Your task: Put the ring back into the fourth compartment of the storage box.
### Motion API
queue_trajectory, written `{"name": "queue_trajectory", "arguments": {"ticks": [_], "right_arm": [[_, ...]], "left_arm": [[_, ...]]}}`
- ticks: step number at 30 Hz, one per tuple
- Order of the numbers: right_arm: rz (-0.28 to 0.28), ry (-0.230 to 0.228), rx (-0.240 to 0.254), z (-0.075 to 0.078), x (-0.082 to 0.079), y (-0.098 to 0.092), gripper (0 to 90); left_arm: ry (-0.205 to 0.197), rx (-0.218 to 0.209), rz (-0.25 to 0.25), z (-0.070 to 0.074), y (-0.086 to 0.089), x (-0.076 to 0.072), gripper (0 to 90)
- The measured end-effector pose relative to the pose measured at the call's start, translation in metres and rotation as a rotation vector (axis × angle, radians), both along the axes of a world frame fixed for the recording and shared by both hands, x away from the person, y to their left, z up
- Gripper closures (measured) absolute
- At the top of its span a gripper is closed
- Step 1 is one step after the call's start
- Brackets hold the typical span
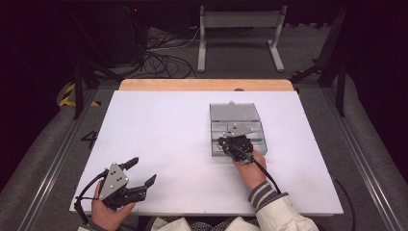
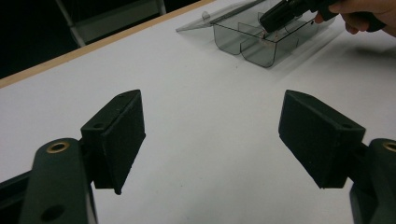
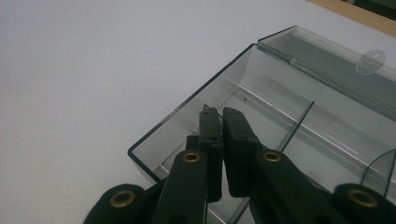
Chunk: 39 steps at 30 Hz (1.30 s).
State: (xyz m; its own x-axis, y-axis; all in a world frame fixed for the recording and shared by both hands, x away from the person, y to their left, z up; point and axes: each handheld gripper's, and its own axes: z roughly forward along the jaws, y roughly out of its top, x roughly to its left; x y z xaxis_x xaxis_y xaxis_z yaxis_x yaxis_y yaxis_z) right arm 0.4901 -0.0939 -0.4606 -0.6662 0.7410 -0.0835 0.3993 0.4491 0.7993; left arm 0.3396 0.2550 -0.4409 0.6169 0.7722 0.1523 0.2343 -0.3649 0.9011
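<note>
Clear smoky plastic compartment box (image 1: 237, 126) lies lid-open on the white surface (image 1: 163, 144); right tongs (image 3: 218, 122), clenched, probe inside, perhaps gripping something unseen, while left tongs (image 2: 210, 135) idle, released.

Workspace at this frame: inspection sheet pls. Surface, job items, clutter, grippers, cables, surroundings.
Surface: white tabletop with a wooden strip along the far edge.
Job's things: clear smoky plastic compartment box, right of centre, hinged lid open and lying flat behind it; dividers inside. Contents too unclear to tell.
Clutter: nothing seen on the table.
Grippers: left gripper near the front left corner, jaws wide apart, nothing between them. Right gripper reaches into the box, jaws nearly together; whether they hold anything cannot be told.
Cables: black cable trails from the right gripper along the sleeve; cable bundle on the floor beyond.
Surroundings: white metal stand, dark curtains, grey floor.
</note>
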Motion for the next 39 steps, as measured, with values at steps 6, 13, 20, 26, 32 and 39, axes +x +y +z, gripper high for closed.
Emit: {"name": "queue_trajectory", "arguments": {"ticks": [6, 13, 20, 26, 32, 39], "right_arm": [[0.003, 0.010, -0.004, -0.003, 0.001, 0.003, 87.1], [0.006, 0.017, -0.012, -0.006, 0.001, 0.006, 87.1], [0.009, 0.019, -0.028, -0.009, 0.000, 0.011, 87.1], [-0.002, 0.022, -0.031, -0.010, 0.001, 0.010, 87.1], [-0.011, 0.020, -0.040, -0.010, 0.002, 0.009, 86.4], [-0.021, 0.030, -0.019, -0.008, 0.002, 0.007, 81.3]], "left_arm": [[0.002, 0.001, 0.000, 0.000, 0.000, 0.000, 23.1], [0.003, -0.001, -0.001, 0.000, 0.000, 0.000, 23.2], [0.001, 0.001, -0.002, 0.000, 0.000, 0.000, 23.2], [0.001, 0.000, -0.002, 0.000, 0.000, 0.000, 23.2], [0.001, 0.000, -0.002, 0.000, 0.000, 0.000, 23.2], [0.001, 0.000, -0.002, 0.000, 0.000, 0.000, 23.2]]}}
